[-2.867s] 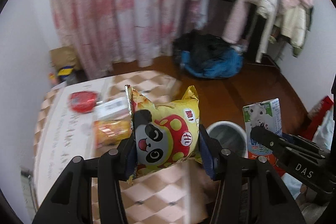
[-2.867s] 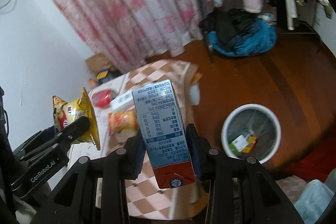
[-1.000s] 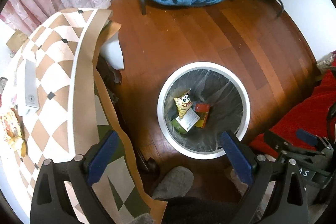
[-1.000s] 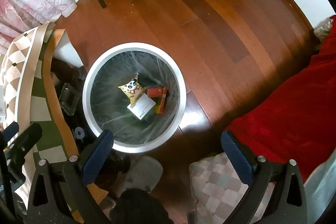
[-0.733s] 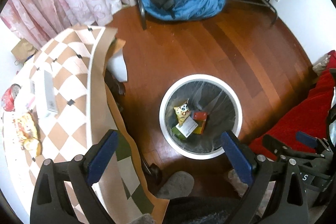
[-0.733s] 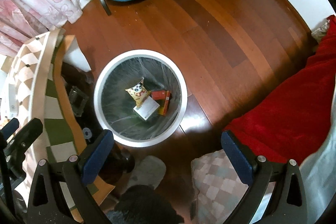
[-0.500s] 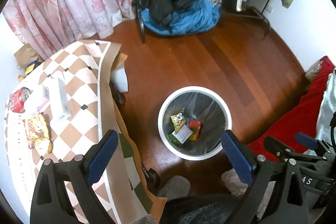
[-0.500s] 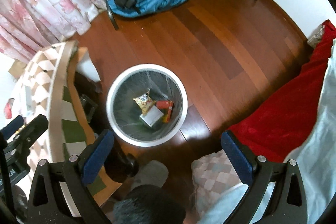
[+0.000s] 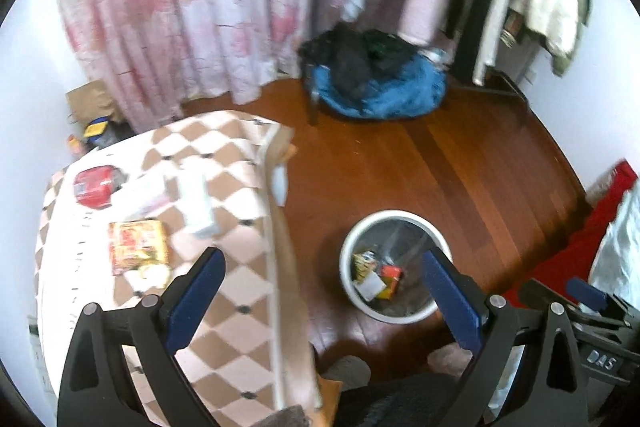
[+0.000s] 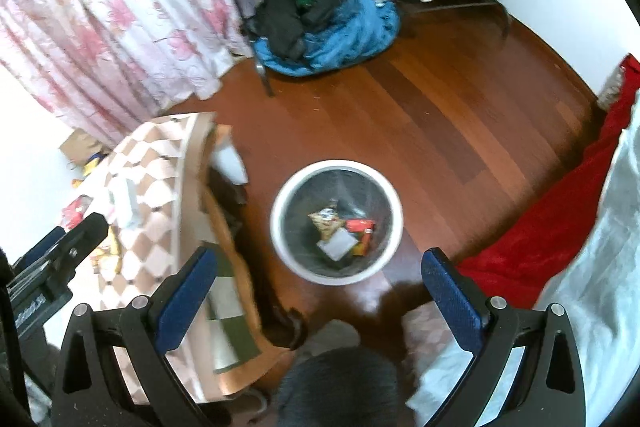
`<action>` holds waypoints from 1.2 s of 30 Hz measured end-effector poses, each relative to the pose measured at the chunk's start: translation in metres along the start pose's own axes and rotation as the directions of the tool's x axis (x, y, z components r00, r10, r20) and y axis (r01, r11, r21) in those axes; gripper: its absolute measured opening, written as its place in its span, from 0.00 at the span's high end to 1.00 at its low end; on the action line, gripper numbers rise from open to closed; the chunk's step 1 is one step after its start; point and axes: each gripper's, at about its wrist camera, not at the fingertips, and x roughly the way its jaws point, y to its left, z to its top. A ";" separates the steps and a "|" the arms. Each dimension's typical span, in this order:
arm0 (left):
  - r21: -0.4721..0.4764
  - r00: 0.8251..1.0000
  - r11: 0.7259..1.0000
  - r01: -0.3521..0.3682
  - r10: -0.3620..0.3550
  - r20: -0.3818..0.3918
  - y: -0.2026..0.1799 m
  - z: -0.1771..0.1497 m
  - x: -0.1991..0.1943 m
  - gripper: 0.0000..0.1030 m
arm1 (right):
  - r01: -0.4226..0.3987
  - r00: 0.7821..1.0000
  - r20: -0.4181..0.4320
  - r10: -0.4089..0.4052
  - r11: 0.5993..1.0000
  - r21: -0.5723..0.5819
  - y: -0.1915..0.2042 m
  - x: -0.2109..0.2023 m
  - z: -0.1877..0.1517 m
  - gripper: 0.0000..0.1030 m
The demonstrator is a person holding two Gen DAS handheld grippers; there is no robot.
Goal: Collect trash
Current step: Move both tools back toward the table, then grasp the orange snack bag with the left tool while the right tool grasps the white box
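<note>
Low in the middle of your right wrist view sits the bin, a round white-rimmed basket with a grey liner, standing on the dark wood floor. At its bottom lie a yellow snack bag, a pale carton and a red and orange pack, all pressed close together. Your left view shows the same bin at lower right, with the trash in it smeared by blur.

Your right gripper is spread wide with nothing between its blue pads. Your left gripper is likewise wide apart and holds nothing.

At the left of your left view the bench wears a brown and white checked cloth. On it you can see a red can, an orange snack pack and a white box, all soft with motion blur, so no print can be read. A paler wrapper just beside the box is too blurred to name.

In your right view the bench is cut by the left gripper's body, which hides most of the things on it. A red blanket fills the right edge. A dark-haired head blocks the bottom centre.
</note>
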 end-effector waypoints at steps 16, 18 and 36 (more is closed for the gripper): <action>-0.307 0.938 0.896 -0.321 0.256 -0.233 0.271 -0.047 0.084 0.03 | -0.229 0.952 -0.262 0.158 0.937 -0.265 0.259 0.170 0.007 0.19; -0.342 0.942 0.891 -0.300 0.220 -0.255 0.287 -0.052 0.097 0.03 | -0.216 0.950 -0.282 0.132 0.932 -0.290 0.285 0.197 0.008 0.19; -0.320 0.964 0.936 -0.147 0.063 -0.259 0.280 -0.041 0.154 0.86 | -0.191 0.956 -0.282 0.083 0.904 -0.382 0.348 0.257 0.021 0.59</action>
